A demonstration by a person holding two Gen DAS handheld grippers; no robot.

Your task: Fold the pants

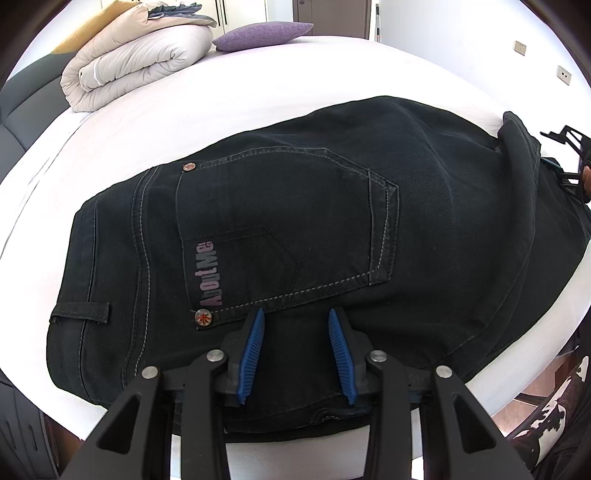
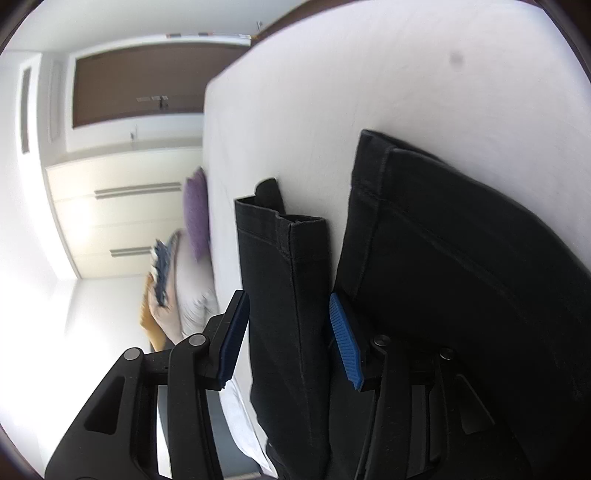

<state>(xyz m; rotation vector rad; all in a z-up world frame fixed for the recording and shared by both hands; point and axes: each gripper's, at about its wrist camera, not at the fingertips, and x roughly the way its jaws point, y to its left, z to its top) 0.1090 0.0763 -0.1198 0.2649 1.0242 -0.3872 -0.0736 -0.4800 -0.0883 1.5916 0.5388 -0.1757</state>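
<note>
Black jeans lie on a white bed, seat side up, with a back pocket that reads "About Me". My left gripper is open just above the fabric below the pocket, near the front edge of the bed, holding nothing. My right gripper is rolled on its side. Its blue pads stand on either side of a raised, folded leg end of the jeans; the pads are apart and do not clearly pinch it. The right gripper also shows at the far right in the left wrist view.
A folded beige duvet and a purple pillow lie at the far end of the bed. White wardrobe doors stand beyond the bed. A grey headboard is at the left. Floor shows at the lower right.
</note>
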